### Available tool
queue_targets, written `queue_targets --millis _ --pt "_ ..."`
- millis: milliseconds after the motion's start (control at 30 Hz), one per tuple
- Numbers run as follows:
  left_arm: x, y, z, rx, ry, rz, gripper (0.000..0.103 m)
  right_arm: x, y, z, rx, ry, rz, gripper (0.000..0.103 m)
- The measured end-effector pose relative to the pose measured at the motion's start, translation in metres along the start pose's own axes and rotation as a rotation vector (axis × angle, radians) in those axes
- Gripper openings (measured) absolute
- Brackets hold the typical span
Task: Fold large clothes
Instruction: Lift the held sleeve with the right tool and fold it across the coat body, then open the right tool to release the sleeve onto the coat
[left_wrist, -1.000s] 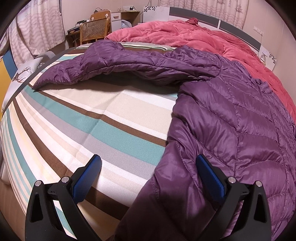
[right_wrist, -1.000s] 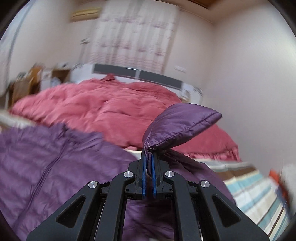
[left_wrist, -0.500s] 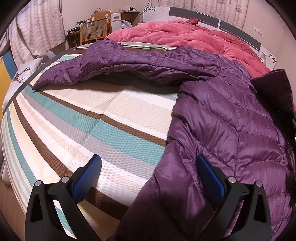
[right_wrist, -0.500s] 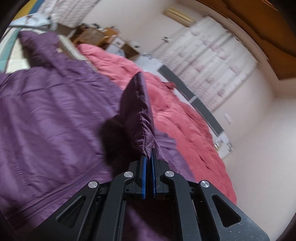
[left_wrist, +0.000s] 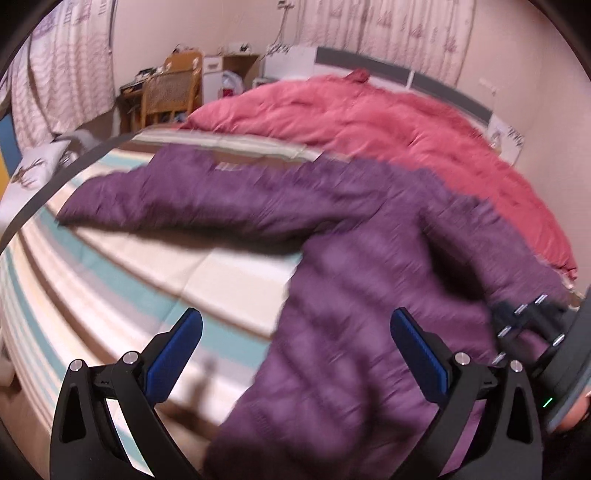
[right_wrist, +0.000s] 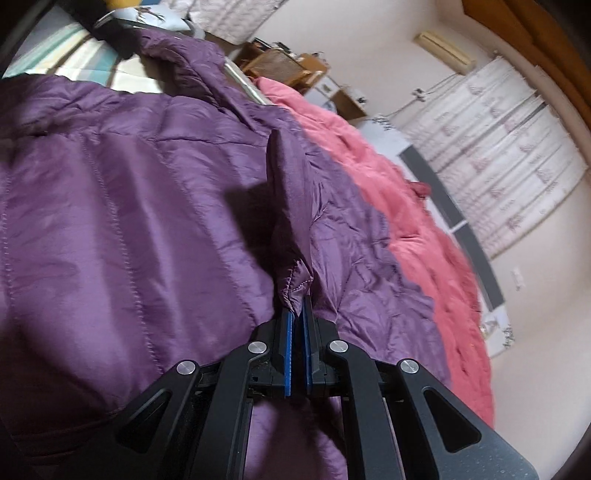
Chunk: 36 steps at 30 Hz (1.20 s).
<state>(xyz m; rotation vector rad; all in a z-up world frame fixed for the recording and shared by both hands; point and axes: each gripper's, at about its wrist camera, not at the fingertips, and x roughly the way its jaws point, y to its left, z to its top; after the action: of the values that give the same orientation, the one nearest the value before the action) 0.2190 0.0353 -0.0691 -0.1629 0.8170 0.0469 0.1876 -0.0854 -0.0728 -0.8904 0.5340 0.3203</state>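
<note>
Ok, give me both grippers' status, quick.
Left gripper: open, holding nothing, above the purple jacket.
Right gripper: shut on the cuff of the jacket's sleeve.

The jacket (left_wrist: 332, 332) lies spread on the bed sheet (left_wrist: 147, 266), one sleeve (left_wrist: 177, 199) stretched out to its left. Behind it the quilt (left_wrist: 388, 122) is heaped against the headboard (left_wrist: 436, 81). A chair (left_wrist: 173, 88) stands beyond the bed's far left corner.

Warm indoor light filled the room. The left wrist view was smeared with motion blur; the right stayed sharper. Fisheye edges curved and darkened.
</note>
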Motion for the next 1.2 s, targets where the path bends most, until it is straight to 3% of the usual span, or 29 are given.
queue_targets --millis 100,200,233,267,333,467,500,533,567,700,800,867,967,1100,1200 --pt "0.006 -0.022 0.022 0.013 -0.011 -0.061 0.101 -0.003 -0.002 0.001 0.008 -0.001 0.042 0.005" --pt "0.021 -0.050 0.039 0.045 0.006 -0.129 0.101 -0.014 -0.006 0.002 0.035 0.012 0.048 0.018" --pt "0.026 -0.060 0.042 0.062 0.016 -0.151 0.101 -0.020 -0.009 0.001 0.053 0.009 0.045 0.031" --pt "0.033 -0.071 0.045 0.080 0.031 -0.171 0.101 -0.027 -0.014 0.001 0.074 -0.002 0.039 0.053" --pt "0.047 -0.089 0.048 0.096 0.055 -0.210 0.101 -0.047 -0.022 -0.007 0.136 -0.041 0.020 0.070" --pt "0.070 -0.112 0.044 0.101 0.097 -0.225 0.098 -0.076 -0.043 -0.031 0.288 -0.039 -0.026 0.070" --pt "0.073 -0.115 0.041 0.110 0.108 -0.217 0.083 -0.082 -0.053 -0.041 0.357 -0.024 -0.063 0.069" --pt "0.079 -0.118 0.038 0.122 0.125 -0.210 0.050 -0.085 -0.063 -0.050 0.424 -0.010 -0.096 0.069" --pt "0.087 -0.123 0.035 0.148 0.161 -0.212 0.034 -0.086 -0.073 -0.057 0.477 0.003 -0.118 0.068" --pt "0.086 -0.119 0.029 0.173 0.131 -0.198 0.011 -0.078 -0.127 -0.101 0.790 0.134 -0.275 0.052" --pt "0.079 -0.103 0.033 0.151 0.090 -0.163 0.008 -0.068 -0.150 -0.124 0.965 0.183 -0.287 0.046" --pt "0.081 -0.094 0.036 0.133 0.073 -0.133 0.008 -0.058 -0.160 -0.136 1.060 0.196 -0.247 0.042" --pt "0.088 -0.097 0.033 0.177 0.092 -0.151 0.013 -0.041 -0.162 -0.141 1.088 0.230 -0.219 0.042" --pt "0.095 -0.097 0.028 0.174 0.100 -0.162 0.032 -0.008 -0.160 -0.159 1.121 0.366 -0.214 0.039" --pt "0.100 -0.103 0.024 0.197 0.097 -0.150 0.034 0.003 -0.163 -0.172 1.172 0.384 -0.170 0.039"
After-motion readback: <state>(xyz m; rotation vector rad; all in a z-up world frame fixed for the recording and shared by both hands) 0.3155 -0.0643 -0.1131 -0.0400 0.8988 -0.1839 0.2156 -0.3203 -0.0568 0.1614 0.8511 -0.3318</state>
